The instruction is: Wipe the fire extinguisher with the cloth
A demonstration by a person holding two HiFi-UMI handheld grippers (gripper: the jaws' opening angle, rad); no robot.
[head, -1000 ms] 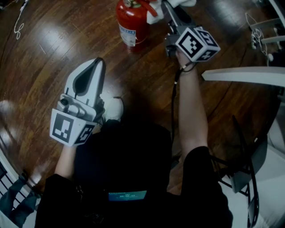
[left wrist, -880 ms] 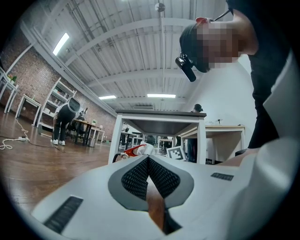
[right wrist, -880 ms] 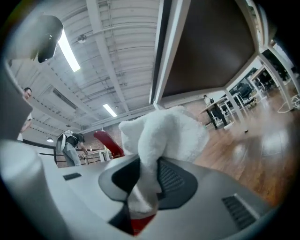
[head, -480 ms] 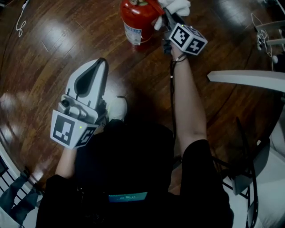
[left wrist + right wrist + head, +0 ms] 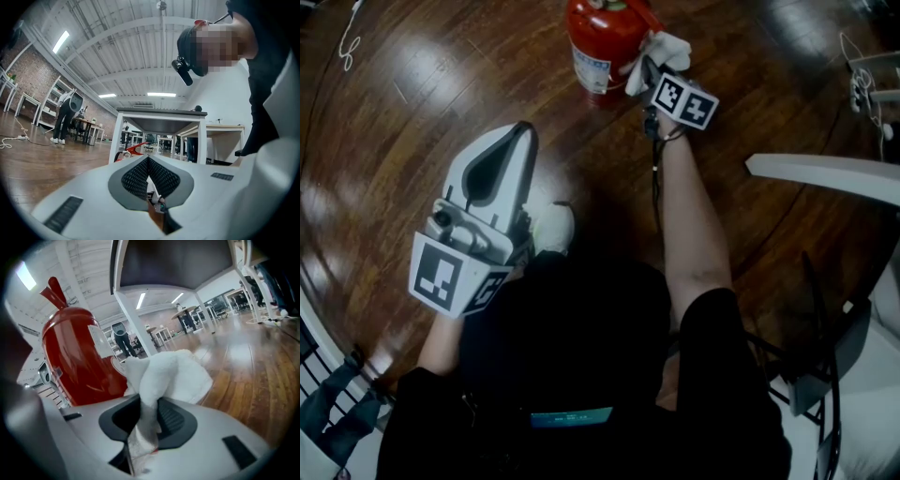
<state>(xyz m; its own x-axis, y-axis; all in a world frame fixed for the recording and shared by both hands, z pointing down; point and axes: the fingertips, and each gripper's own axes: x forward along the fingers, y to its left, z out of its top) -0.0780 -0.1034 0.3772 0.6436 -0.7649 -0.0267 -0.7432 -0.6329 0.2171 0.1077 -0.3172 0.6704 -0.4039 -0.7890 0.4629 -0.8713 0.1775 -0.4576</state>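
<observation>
A red fire extinguisher (image 5: 605, 39) stands upright on the wooden floor at the top of the head view. It fills the left of the right gripper view (image 5: 77, 357). My right gripper (image 5: 649, 73) is shut on a white cloth (image 5: 656, 54), and the cloth (image 5: 164, 376) presses against the extinguisher's right side. My left gripper (image 5: 517, 141) is held up near my body, far from the extinguisher, shut with nothing between its pads (image 5: 140, 176). The extinguisher's red handle (image 5: 136, 149) peeks over the left jaws in the left gripper view.
A white table edge (image 5: 825, 167) juts in at the right. A chair frame (image 5: 816, 366) stands at the lower right. My white shoe (image 5: 551, 225) rests on the floor under the left gripper. A white cable (image 5: 349, 42) lies at the top left.
My right gripper with the cloth has slid down the extinguisher's right side, toward the floor. The head view has shifted slightly. The left gripper has stayed put.
</observation>
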